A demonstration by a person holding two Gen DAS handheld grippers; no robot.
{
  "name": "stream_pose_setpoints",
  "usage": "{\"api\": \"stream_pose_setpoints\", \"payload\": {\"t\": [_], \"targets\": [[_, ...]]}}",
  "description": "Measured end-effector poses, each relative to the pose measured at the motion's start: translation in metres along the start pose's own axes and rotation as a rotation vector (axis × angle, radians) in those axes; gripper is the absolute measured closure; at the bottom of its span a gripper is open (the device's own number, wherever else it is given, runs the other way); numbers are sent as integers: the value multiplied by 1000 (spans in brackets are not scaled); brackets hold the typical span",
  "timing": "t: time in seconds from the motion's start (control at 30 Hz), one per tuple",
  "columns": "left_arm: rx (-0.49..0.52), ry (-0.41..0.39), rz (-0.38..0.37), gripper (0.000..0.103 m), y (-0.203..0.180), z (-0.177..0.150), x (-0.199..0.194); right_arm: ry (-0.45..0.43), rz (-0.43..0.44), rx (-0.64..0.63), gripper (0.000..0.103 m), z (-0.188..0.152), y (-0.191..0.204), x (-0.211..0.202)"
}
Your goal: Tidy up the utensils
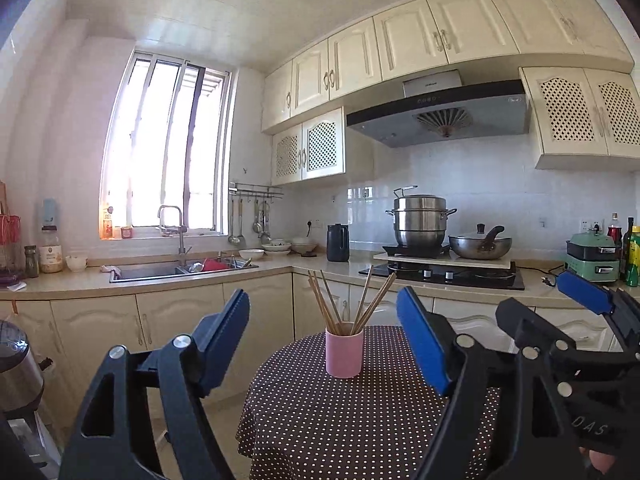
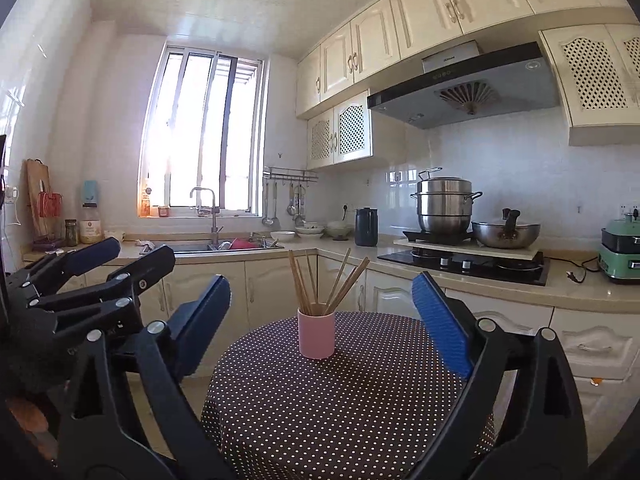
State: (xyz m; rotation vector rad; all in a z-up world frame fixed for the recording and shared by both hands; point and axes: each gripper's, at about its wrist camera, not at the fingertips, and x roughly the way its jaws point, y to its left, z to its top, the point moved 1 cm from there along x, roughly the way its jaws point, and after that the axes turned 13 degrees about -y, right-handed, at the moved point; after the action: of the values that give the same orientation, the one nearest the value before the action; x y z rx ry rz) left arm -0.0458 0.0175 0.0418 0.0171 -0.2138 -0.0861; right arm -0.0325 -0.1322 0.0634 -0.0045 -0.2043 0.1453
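A pink cup stands upright on a round table with a dark polka-dot cloth. Several wooden chopsticks stand fanned out inside it. My left gripper is held level in front of the cup, well short of it, open with nothing between its blue pads. My right gripper is also level, open wide and empty, framing the cup from a distance. Each gripper shows in the other's view: the right gripper at the right edge, the left gripper at the left edge.
An L-shaped counter runs behind the table, with a sink, a black kettle, a hob with a steel steamer pot and a wok, and a green appliance. A steel appliance stands low left.
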Motion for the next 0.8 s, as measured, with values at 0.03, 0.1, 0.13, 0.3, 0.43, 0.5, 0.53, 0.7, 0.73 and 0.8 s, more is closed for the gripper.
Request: {"api": "stream_pose_setpoints", "payload": {"t": [0.03, 0.1, 0.13, 0.3, 0.43, 0.5, 0.53, 0.7, 0.73, 0.8], "targets": [[4, -8, 2, 28, -1, 2, -4, -4, -3, 1, 12, 1, -1, -2], [9, -17, 4, 28, -3, 5, -8, -9, -10, -8, 12, 5, 1, -7], [9, -20, 3, 28, -3, 7, -10, -13, -14, -12, 12, 6, 1, -9], [8, -31, 5, 28, -4, 15, -17, -29, -30, -25, 12, 11, 4, -19], [3, -37, 4, 28, -4, 17, -21, -31, -31, -22, 12, 13, 6, -25], [10, -40, 8, 28, -5, 17, -22, -30, -29, -18, 12, 13, 5, -25], [15, -41, 11, 28, -6, 17, -21, -28, -29, -17, 11, 13, 5, -25], [26, -43, 15, 28, -8, 17, -22, -20, -30, -14, 11, 12, 4, -25], [26, -43, 15, 28, -7, 17, -22, -20, -31, -14, 11, 12, 4, -26], [30, -46, 16, 28, -8, 17, -23, -16, -33, -15, 11, 13, 4, -25]]}}
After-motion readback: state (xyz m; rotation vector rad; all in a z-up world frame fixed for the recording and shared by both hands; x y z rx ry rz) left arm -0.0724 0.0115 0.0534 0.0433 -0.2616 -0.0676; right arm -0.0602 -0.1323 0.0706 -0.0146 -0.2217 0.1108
